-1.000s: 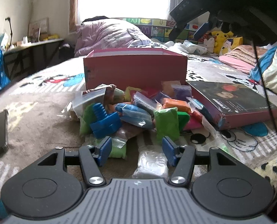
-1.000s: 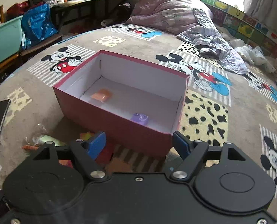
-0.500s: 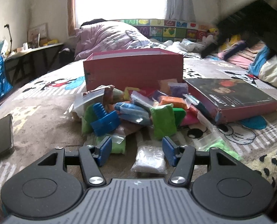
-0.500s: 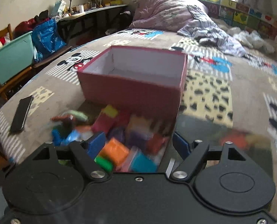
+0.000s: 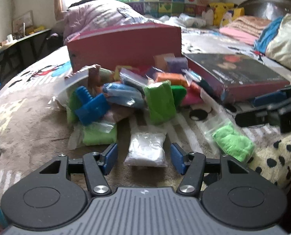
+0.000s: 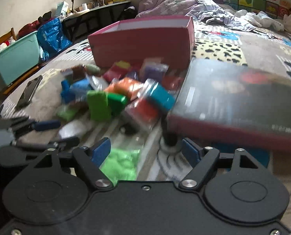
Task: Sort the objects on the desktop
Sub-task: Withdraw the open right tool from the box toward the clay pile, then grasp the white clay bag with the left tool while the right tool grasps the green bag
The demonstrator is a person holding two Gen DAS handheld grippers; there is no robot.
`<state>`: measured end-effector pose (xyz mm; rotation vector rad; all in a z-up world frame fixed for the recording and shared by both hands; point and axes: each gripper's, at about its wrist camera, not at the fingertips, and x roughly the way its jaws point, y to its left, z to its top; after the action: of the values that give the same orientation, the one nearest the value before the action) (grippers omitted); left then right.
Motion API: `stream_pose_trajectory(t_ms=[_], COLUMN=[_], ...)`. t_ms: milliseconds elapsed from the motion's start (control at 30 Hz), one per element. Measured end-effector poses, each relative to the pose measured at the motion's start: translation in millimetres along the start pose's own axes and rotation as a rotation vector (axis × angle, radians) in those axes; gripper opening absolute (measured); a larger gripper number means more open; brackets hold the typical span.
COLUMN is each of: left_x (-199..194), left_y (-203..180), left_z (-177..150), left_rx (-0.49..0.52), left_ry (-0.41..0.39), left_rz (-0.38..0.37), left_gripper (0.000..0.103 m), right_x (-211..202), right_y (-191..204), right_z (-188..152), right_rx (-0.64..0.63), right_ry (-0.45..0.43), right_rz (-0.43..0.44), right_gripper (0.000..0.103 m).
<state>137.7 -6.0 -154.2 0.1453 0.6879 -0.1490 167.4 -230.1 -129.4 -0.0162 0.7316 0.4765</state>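
A pile of coloured clay packets lies on the bed in front of a red open box. My left gripper is open, low over the bed, with a white packet between its fingers. A light green packet lies to the right. My right gripper is open and empty, low over that green packet; the pile and red box are ahead. The right gripper also shows at the right edge of the left wrist view.
The box lid lies right of the pile, dark side up, also in the right wrist view. A phone lies on the blanket at the left. A blue plastic toy sits on the pile. Bedding and pillows are behind.
My right gripper has dropped from above the red box to low over the bed by the green packet. My left gripper has edged closer to the white packet.
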Motion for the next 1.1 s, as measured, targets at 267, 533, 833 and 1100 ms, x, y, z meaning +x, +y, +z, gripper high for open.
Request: stream_pose_trajectory(t_ms=[267,533,833,1100], left_x=[5,7,3,-12], left_y=[-8,-16,-13,1], left_z=[4,12,20,28], left_rx=[0.053,0.107,0.096,0.037], left_ry=[0.033,0.053,0.071,0.064], left_rz=[0.014,0.031,0.038,0.033], left_gripper=[0.058,0.044,0.037,0.037], right_x=[2,-1,4,10], right_y=[9,13,25,32], right_z=[-37,-44,-47,-46], right_rx=[-0.046,-0.058,-0.122,-0.138], right_ry=[-0.056,-0.097,-0.103,-0.109], right_rz=[0.022,0.057,0.044,0.022], right_gripper=[0.079,0.079,0.079,0.079])
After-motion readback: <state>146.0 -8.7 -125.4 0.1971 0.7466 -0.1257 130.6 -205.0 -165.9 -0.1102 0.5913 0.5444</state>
